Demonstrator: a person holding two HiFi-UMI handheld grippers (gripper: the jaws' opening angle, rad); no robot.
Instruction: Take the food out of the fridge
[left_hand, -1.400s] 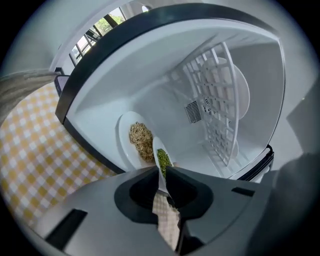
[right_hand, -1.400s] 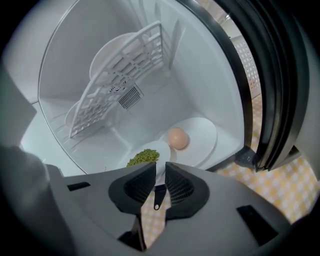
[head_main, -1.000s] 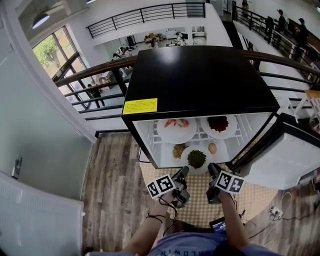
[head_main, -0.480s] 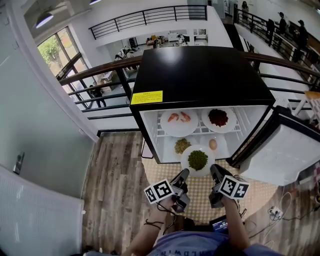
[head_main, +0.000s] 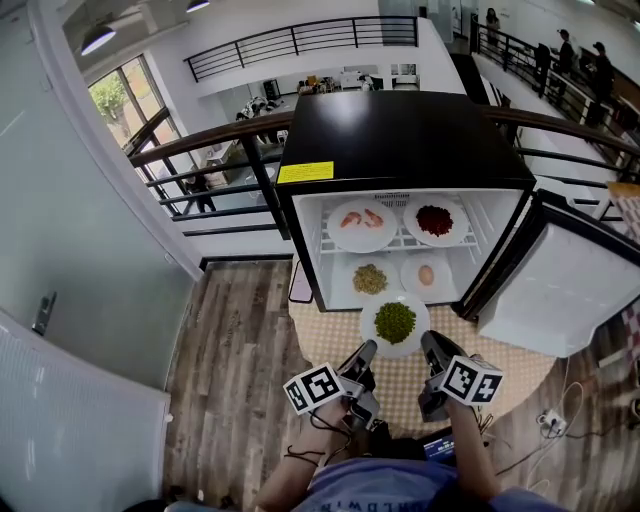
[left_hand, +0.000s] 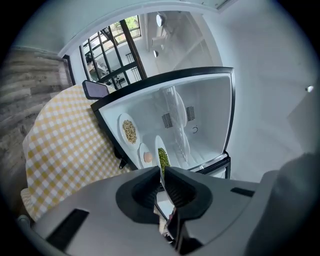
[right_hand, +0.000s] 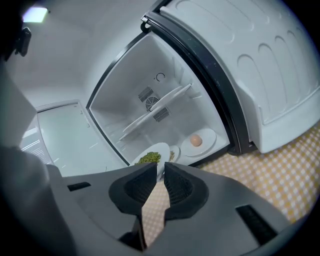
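White plate (head_main: 376, 335) heaped with green food (head_main: 395, 321) hung just outside the open fridge (head_main: 400, 140), above the yellow checked mat (head_main: 400, 388) and in front of the lower compartment. The left gripper (head_main: 367, 349) pinched its rim at about 7 o'clock, jaws almost together with only the thin edge clamped between them. The right gripper (head_main: 429, 342) gripped the rim at about 5 o'clock, its jaws likewise pressed onto the edge.

Four more plates sat inside the fridge. On the wire shelf, a plate of pink pieces (head_main: 361, 222) lay at 11 o'clock from the held plate and a plate of dark red food (head_main: 434, 220) at 1 o'clock. On the fridge floor below, a plate of pale grains (head_main: 370, 279) sat beside a plate with one egg (head_main: 426, 275). The fridge door (head_main: 570, 290) stood wide at 3 o'clock.
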